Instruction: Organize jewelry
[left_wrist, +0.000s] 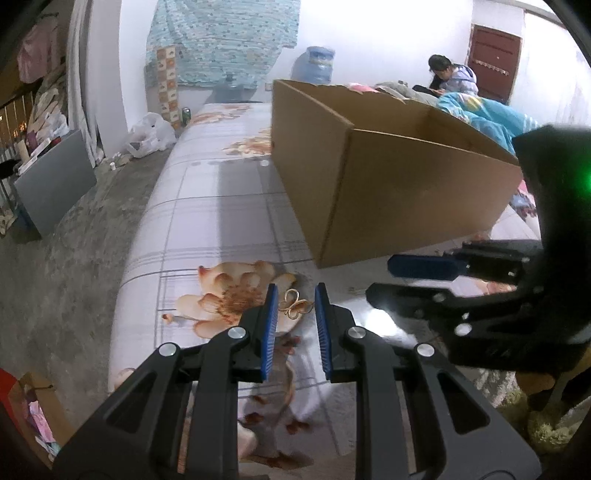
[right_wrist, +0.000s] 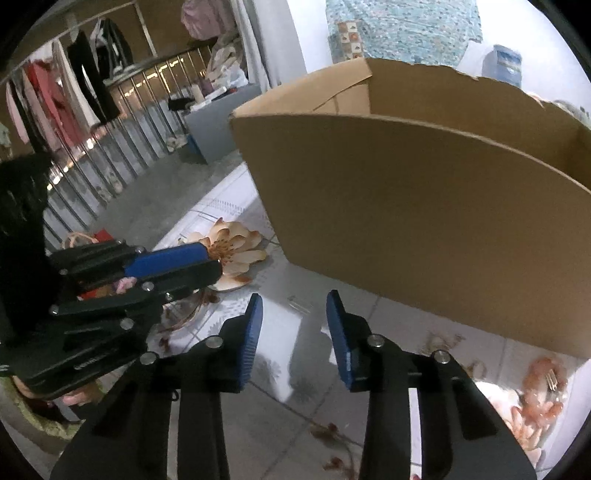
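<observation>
Flowered bedsheet (left_wrist: 207, 229) under us, grey concrete floor (left_wrist: 74, 266) off to the left with a white plastic bag (left_wrist: 151, 134) against the wall. Coming across now: my left gripper (left_wrist: 294, 291) is angled down over a big peach flower print, and it's clenched on the gold butterfly piece (left_wrist: 294, 303). The little thing bridges the gap right at the fingertips, blue pads (left_wrist: 271, 325) pressing either side, clear of the sheet as far as I can tell. Behind and to the right sits the open cardboard box (left_wrist: 388, 192), standing on the bed, its near corner just beyond the butterfly. Further right, my right gripper (right_wrist: 295, 299) comes in low beside the left one. From its own camera the jaws are released, nothing between the pads, just bare sheet below. Just past its fingertips a thin pale clip (right_wrist: 300, 303) lies on the sheet near the foot of the box, too blurred for me to name. Far right of that view, another small metal clip (right_wrist: 552, 380) rests on an orange flower print. Way back on the right, a person (left_wrist: 452, 75) sits by a dark red door (left_wrist: 493, 61).
</observation>
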